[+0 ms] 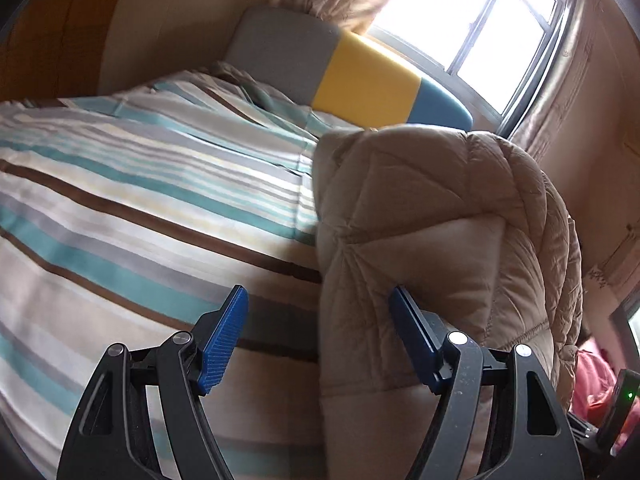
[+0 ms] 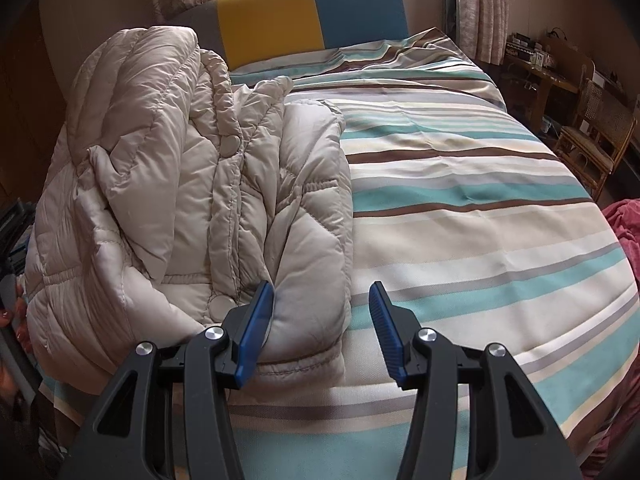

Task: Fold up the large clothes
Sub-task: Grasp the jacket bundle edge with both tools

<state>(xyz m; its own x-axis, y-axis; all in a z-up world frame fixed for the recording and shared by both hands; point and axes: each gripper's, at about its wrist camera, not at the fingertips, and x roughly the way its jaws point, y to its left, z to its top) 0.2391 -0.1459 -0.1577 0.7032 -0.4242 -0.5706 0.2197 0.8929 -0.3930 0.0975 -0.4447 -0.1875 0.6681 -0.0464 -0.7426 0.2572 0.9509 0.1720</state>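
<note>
A beige quilted puffer coat [image 2: 180, 168] lies folded in a bulky heap on the left side of the striped bed [image 2: 460, 200]. My right gripper [image 2: 321, 286] is open around the coat's near right corner. Its left pad [image 2: 256, 332] rests against the fabric and its right pad [image 2: 386, 332] stands clear of it. In the left wrist view the coat [image 1: 440, 208] rises at the right. My left gripper [image 1: 319, 294] is open wide with the coat's edge between its fingers. The right pad [image 1: 412, 340] is against the coat and the left pad [image 1: 224, 340] hangs over the bedspread [image 1: 120, 200].
A grey, yellow and blue headboard [image 2: 272, 16] stands at the far end under a curtained window [image 1: 480, 20]. A wicker chair [image 2: 596, 140] and a wooden desk [image 2: 540, 68] are to the right of the bed. Red cloth [image 2: 624, 232] lies at the right edge.
</note>
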